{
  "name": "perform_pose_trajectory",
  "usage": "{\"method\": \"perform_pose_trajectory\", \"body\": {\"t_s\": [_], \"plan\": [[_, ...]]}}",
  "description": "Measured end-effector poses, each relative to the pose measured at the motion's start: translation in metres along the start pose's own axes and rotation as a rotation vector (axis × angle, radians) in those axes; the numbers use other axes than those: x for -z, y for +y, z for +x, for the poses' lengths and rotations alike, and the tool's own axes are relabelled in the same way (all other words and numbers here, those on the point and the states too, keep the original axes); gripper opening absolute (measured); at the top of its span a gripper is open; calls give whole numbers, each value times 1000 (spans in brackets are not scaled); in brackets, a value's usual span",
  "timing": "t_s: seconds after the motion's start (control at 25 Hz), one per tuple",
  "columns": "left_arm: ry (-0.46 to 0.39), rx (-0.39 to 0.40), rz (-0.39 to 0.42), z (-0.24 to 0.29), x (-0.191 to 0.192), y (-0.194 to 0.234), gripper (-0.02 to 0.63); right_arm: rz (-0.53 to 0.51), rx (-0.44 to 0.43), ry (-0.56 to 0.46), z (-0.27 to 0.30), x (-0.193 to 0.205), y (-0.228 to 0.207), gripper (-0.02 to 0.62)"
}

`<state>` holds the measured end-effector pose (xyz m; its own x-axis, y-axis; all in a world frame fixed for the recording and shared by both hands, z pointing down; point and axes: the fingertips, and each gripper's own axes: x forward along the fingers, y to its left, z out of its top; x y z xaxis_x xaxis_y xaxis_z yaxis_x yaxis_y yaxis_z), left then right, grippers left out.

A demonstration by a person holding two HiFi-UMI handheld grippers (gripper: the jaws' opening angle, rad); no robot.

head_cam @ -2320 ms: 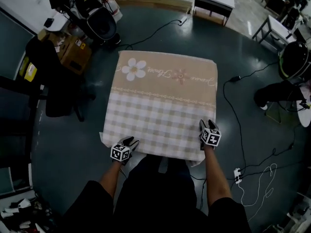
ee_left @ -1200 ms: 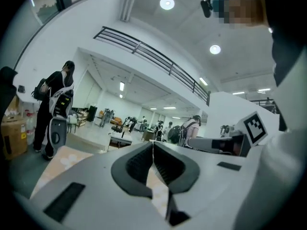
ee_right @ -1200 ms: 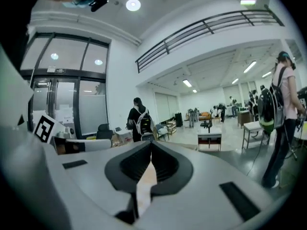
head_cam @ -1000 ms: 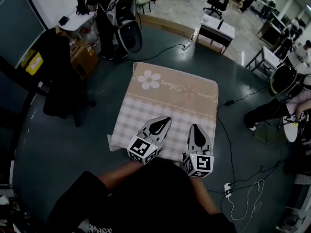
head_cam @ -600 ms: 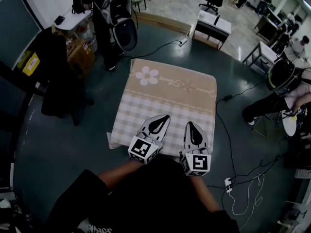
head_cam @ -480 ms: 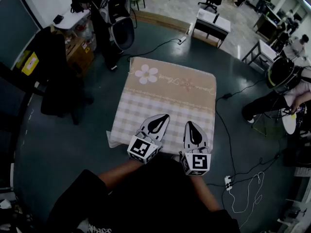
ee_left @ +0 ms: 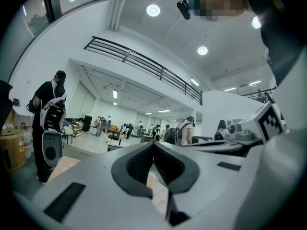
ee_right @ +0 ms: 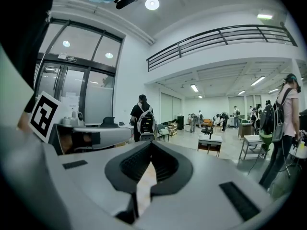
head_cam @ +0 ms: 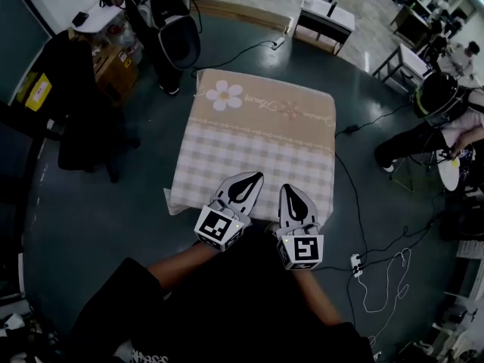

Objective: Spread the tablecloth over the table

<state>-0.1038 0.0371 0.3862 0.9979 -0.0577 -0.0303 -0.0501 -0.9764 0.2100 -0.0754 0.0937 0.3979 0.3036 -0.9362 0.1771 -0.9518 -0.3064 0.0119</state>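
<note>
I see a square fabric tablecloth. Its far band is plain tan with a white daisy and faint brownish script, and its near part is a beige-and-white check. The pale grey left gripper and right gripper have black pads and carry cubes of black-and-white square markers. My sleeves are black. The smooth floor reads dark teal, and the cardboard box is brown.

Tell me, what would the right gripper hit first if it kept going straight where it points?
Probably nothing soon. The right gripper, jaws shut, points almost level above the tablecloth toward open floor beyond. It dips slightly, so it might graze the cloth's far part; depth is unclear.
</note>
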Motion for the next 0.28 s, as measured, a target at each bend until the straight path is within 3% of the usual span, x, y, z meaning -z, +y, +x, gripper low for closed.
{"method": "perform_pose_trajectory", "body": {"t_s": [0.28], "plan": [[49, 10, 1, -22, 11, -6, 17, 19, 2, 29, -14, 8, 22, 17]]}}
